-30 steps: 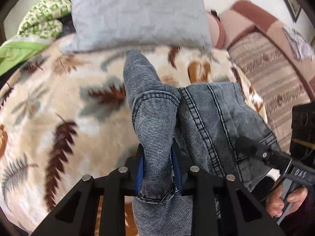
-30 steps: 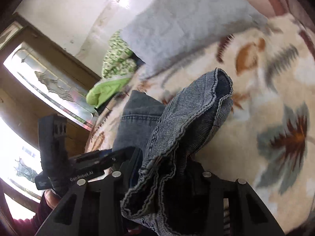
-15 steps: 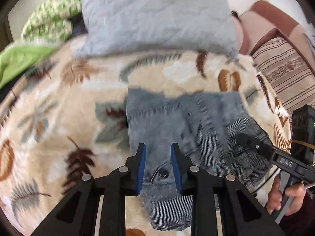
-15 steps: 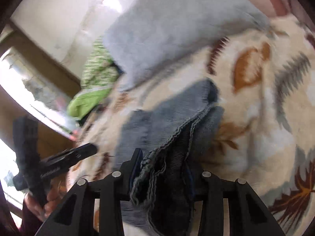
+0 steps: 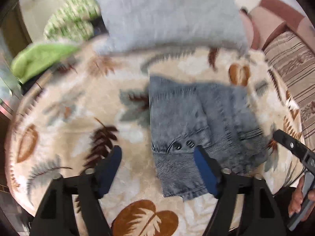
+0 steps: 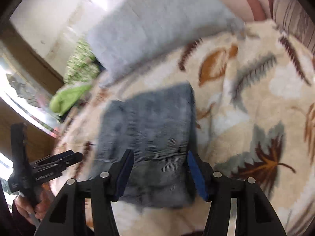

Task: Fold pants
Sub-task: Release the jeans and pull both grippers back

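The grey-blue denim pants (image 5: 198,125) lie folded in a compact rectangle on the leaf-patterned blanket (image 5: 78,118), with two buttons showing near the front edge. My left gripper (image 5: 157,157) is open and empty, held above the near edge of the pants. In the right wrist view the pants (image 6: 149,129) lie flat in front of my right gripper (image 6: 159,163), which is open and empty just above their near edge. The right gripper also shows at the right of the left wrist view (image 5: 291,147), and the left gripper at the left of the right wrist view (image 6: 59,163).
A grey pillow (image 5: 169,13) lies at the head of the bed behind the pants. Green and patterned bedding (image 5: 45,57) is piled at the back left. A striped brown cushion (image 5: 291,63) borders the right side. A window (image 6: 11,102) is at the left.
Both grippers let go of the pants and opened wide. The pants dropped from the raised hold onto the blanket and now lie flat and folded. Both grippers pulled back a little.
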The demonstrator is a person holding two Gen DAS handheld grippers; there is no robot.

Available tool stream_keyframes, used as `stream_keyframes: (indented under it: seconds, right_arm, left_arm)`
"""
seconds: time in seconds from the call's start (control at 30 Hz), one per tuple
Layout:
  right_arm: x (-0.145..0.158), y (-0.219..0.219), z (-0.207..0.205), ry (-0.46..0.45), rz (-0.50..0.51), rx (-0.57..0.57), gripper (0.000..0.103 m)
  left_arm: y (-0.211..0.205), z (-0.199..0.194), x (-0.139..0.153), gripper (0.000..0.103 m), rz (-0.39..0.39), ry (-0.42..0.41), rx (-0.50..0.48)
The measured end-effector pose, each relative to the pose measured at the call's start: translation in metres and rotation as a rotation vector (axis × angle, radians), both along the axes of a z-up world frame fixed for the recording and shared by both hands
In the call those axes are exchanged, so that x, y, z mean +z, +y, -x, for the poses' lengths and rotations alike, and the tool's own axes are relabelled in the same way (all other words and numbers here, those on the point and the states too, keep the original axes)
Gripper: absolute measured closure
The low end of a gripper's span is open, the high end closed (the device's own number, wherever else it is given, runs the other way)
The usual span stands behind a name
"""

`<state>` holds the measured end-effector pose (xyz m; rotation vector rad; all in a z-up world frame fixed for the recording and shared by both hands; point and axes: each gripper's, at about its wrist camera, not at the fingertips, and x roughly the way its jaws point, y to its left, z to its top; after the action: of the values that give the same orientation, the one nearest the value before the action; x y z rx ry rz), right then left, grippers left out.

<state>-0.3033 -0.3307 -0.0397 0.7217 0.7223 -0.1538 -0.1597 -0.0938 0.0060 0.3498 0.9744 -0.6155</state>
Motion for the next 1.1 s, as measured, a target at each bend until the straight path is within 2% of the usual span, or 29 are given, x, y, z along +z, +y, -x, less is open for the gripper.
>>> stream_keyframes:
  seconds: [0.13, 0.33, 0.47, 0.7, 0.83, 1.0, 1.1]
  right_arm:
    - [0.048, 0.027, 0.032, -0.098, 0.113, 0.013, 0.038]
    - [0.115, 0.069, 0.066, -0.229, 0.302, 0.018, 0.033]
    - [0.145, 0.093, 0.081, -0.291, 0.401, 0.002, 0.029]
    - [0.161, 0.125, 0.098, -0.336, 0.533, 0.000, 0.029]
    - [0.160, 0.130, 0.107, -0.364, 0.590, -0.025, 0.029]
    - [0.157, 0.115, 0.114, -0.363, 0.549, -0.078, 0.029]
    - [0.158, 0.113, 0.116, -0.363, 0.561, -0.086, 0.029]
  left_arm:
    - [0.007, 0.035, 0.046, 0.012, 0.025, -0.145, -0.007]
    - [0.021, 0.073, 0.112, 0.006, 0.094, -0.332, 0.011]
    - [0.034, 0.089, 0.145, 0.001, 0.128, -0.437, 0.044]
    - [0.052, 0.118, 0.180, 0.000, 0.169, -0.576, 0.075]
    - [0.058, 0.125, 0.188, 0.000, 0.200, -0.581, 0.078]
    - [0.060, 0.130, 0.191, 0.000, 0.201, -0.603, 0.107]
    - [0.063, 0.132, 0.193, 0.000, 0.198, -0.620, 0.119]
